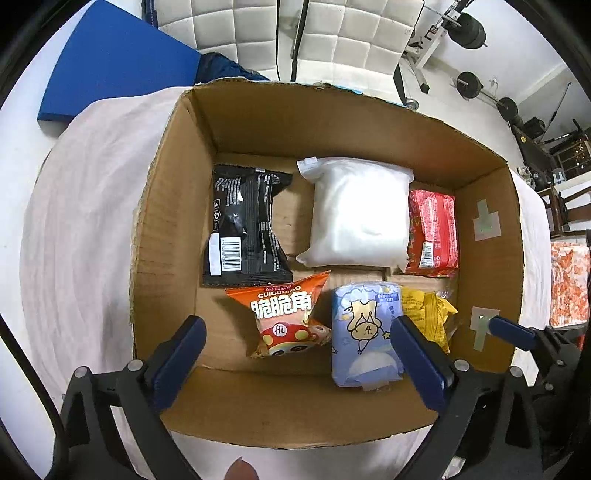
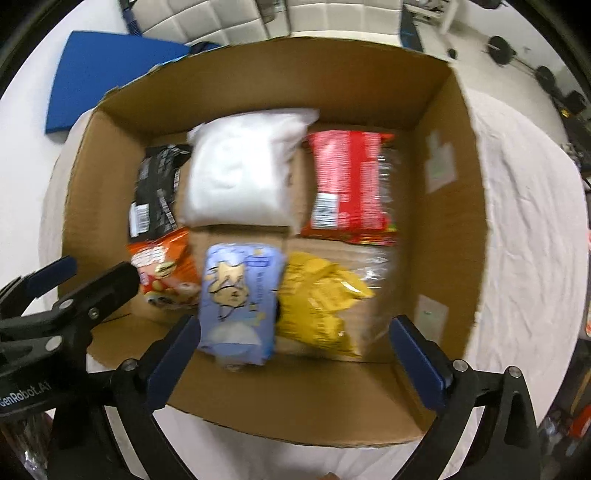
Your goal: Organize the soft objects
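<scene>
An open cardboard box sits on a white cloth. Inside lie a black snack bag, a white soft pack, a red packet, an orange snack bag, a light blue tissue pack and a yellow bag. My left gripper is open and empty above the box's near side. My right gripper is open and empty over the near wall; the right wrist view is blurred.
A blue mat lies on the floor at the far left, next to white quilted cushions. Gym weights stand at the far right. An orange patterned item lies right of the table.
</scene>
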